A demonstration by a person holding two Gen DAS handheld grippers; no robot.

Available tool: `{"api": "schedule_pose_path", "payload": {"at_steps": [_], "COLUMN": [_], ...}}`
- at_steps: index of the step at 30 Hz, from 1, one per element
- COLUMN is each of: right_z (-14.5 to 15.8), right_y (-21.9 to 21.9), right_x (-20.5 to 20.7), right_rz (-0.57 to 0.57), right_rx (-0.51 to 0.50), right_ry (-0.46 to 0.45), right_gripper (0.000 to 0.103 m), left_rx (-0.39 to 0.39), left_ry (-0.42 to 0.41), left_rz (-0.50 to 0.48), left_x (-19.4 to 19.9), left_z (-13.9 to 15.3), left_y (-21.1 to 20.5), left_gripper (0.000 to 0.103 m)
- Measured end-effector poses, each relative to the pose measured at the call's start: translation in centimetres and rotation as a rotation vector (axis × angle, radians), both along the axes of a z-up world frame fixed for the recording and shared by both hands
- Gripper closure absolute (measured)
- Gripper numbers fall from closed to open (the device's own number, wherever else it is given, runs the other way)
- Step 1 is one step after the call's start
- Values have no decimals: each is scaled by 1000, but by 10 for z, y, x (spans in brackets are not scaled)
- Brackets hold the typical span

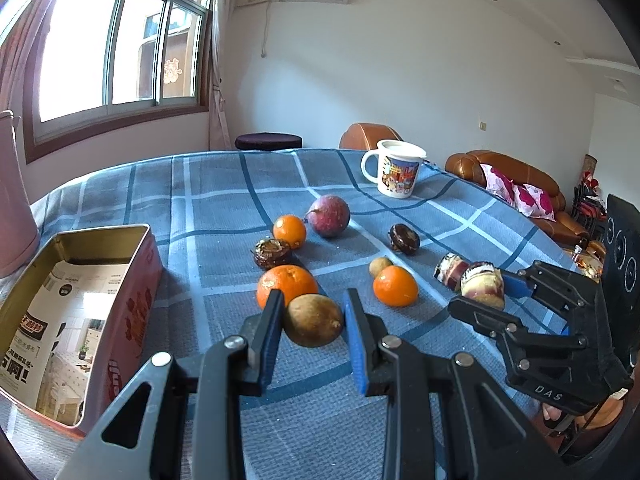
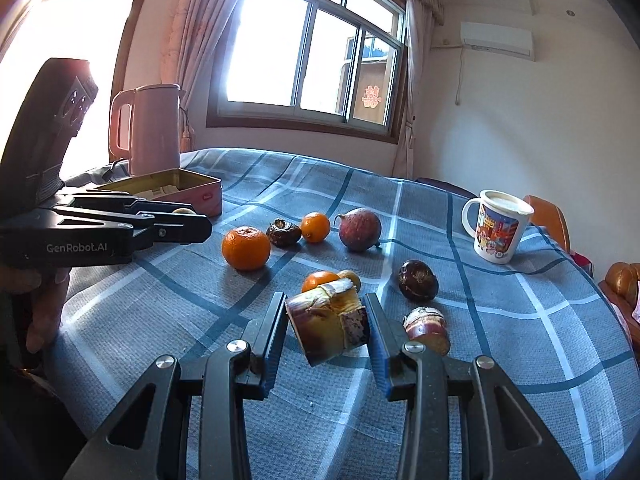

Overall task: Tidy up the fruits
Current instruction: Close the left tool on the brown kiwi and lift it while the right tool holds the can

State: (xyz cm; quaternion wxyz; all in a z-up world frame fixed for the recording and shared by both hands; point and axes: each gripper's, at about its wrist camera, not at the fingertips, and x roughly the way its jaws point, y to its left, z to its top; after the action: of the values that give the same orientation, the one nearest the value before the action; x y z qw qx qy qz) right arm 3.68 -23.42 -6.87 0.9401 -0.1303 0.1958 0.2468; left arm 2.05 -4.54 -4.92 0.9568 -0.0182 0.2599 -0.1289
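My left gripper [image 1: 314, 308] is shut on a brown round fruit [image 1: 314, 322], just in front of a large orange [image 1: 286, 284]. My right gripper [image 2: 326, 316] is shut on a cut sugarcane piece [image 2: 328, 326] held tilted over the blue checked cloth. In the left wrist view the right gripper [image 1: 486, 294] shows at the right with that sugarcane piece [image 1: 482, 288]. More oranges [image 1: 395, 286], a purple passion fruit [image 1: 328, 216], two dark water chestnuts [image 1: 405, 238] and a second sugarcane piece [image 2: 426, 326] lie loose on the cloth. The open tin box [image 1: 102, 232] stands at the left.
A picture mug [image 1: 394, 174] stands near the table's far edge. A pink kettle [image 2: 150, 128] sits behind the tin box, by the window. A hand [image 2: 44, 312] holds the left gripper at the table's near left edge. Sofas lie beyond the table to the right.
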Motion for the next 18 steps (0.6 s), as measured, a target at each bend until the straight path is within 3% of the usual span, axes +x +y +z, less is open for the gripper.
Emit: {"api": "schedule_pose_path", "payload": {"at_steps": [18], "right_z": [2], "right_y": [-5], "right_x": [-6], "right_rz": [8], "right_rx": [26], "right_ry": [-43], "right_gripper": [64], "left_rx": [32], "left_ry": [-77], "left_rz": [12], "left_x": [-11], "left_z": [7], "left_y": [-4], "left_gripper": [71]}}
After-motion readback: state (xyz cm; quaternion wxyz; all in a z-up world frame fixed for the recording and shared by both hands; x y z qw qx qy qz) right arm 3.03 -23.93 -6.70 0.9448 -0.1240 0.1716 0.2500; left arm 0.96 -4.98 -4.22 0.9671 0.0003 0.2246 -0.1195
